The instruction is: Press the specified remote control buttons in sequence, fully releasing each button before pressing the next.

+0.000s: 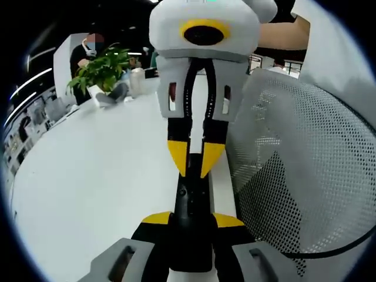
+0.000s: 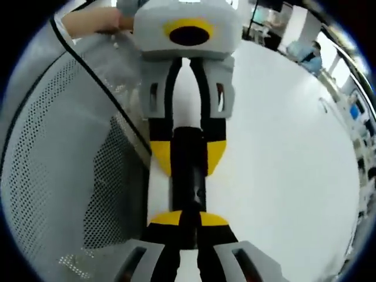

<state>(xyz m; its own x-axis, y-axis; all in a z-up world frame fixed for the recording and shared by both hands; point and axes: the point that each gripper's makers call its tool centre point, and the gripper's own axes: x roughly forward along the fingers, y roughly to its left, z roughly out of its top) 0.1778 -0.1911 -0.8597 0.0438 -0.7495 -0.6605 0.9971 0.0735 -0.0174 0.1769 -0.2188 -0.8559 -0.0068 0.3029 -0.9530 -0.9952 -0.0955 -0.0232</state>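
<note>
Table (image 1: 100, 176) smooth white, faint sheen, looks laminate. Chair back (image 1: 299, 176) pale perforated mesh cloth, matt, thin dark edge cord. Remote (image 1: 192, 205) black plastic, slightly glossy. Left gripper (image 1: 192, 220) matt grey plastic body, black jaws with yellow tips, smooth. Right gripper (image 1: 194, 158) white-grey plastic shell, matt, yellow tips on black fingers (image 1: 178, 154). Plant (image 1: 103, 67) leafy green, waxy shine, in white pot

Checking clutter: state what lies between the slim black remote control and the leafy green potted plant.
Bare white tabletop, from slim black remote control to leafy green potted plant; left gripper view.
</note>
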